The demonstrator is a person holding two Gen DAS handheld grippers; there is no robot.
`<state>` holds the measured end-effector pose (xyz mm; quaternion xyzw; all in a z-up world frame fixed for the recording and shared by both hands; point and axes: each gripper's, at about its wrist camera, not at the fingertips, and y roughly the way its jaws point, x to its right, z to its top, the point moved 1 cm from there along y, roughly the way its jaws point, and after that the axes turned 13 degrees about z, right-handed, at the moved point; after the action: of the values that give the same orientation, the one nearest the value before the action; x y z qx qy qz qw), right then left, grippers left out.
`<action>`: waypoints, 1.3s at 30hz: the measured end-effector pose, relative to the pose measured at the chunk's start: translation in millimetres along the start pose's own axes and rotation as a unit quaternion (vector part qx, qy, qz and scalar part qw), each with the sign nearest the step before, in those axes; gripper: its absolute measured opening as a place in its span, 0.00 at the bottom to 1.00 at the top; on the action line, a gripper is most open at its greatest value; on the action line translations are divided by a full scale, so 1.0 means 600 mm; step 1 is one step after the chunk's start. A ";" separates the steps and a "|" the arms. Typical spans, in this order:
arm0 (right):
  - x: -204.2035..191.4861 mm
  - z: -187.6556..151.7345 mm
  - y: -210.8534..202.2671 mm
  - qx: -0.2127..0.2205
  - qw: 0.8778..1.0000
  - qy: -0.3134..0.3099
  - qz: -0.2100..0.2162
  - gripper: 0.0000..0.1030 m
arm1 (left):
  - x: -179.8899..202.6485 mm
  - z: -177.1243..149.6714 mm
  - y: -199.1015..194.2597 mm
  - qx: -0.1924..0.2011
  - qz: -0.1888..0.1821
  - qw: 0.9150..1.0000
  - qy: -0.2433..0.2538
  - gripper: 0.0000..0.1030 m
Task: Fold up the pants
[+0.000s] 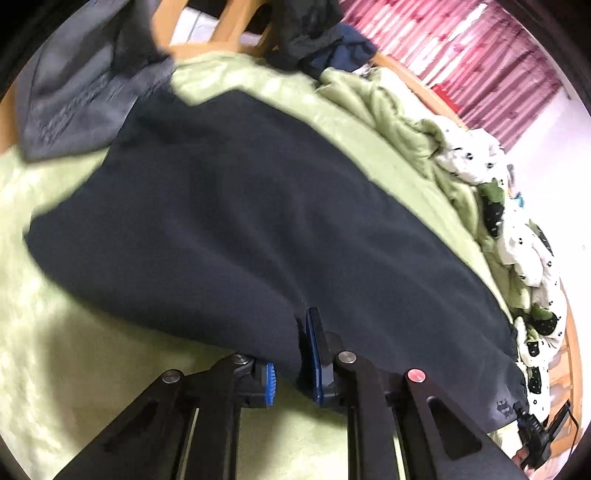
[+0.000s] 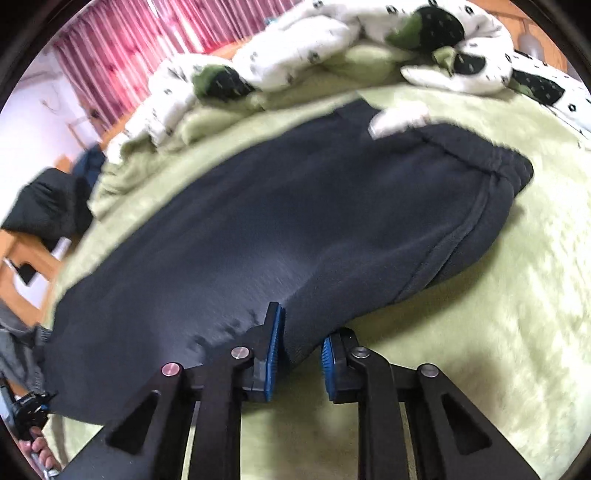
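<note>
Dark navy pants (image 1: 240,221) lie spread on a pale green blanket (image 1: 66,350). In the right wrist view the pants (image 2: 277,221) show their elastic waistband (image 2: 495,177) at the far right. My left gripper (image 1: 291,365) has its blue pads around the near edge of the fabric, which bunches between them. My right gripper (image 2: 299,362) likewise has a fold of the near edge between its blue pads, with a gap left beside the right pad. The other gripper shows at the edge of each view (image 1: 532,432) (image 2: 26,410).
A white and green patterned duvet (image 2: 295,48) is heaped along the bed's far side. A grey garment (image 1: 85,85) lies at the pants' far end. Dark clothes (image 1: 314,29) hang on a wooden chair (image 1: 221,40). Pink curtains (image 1: 480,48) are behind.
</note>
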<state>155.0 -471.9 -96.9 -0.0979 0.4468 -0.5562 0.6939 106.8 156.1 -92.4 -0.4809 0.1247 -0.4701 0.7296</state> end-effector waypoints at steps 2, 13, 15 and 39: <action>-0.016 0.021 -0.010 0.013 1.000 -0.020 0.012 0.18 | 0.020 0.023 -0.016 0.019 -0.003 1.000 0.021 0.13; -0.074 0.174 0.042 0.053 0.995 -0.064 0.048 0.16 | 0.145 0.199 0.015 0.094 -0.010 0.992 0.079 0.13; -0.088 0.209 0.073 0.059 0.994 -0.080 0.042 0.15 | 0.177 0.223 0.048 0.104 0.011 0.990 0.093 0.13; -0.093 0.157 0.162 -0.037 0.988 -0.148 -0.035 0.46 | 0.199 0.094 0.072 0.039 0.036 0.984 0.172 0.68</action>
<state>291.2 -423.0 -75.1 -0.2202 0.3560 -0.5426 0.7283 230.1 97.1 -67.2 -0.3589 0.2470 -0.5233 0.7323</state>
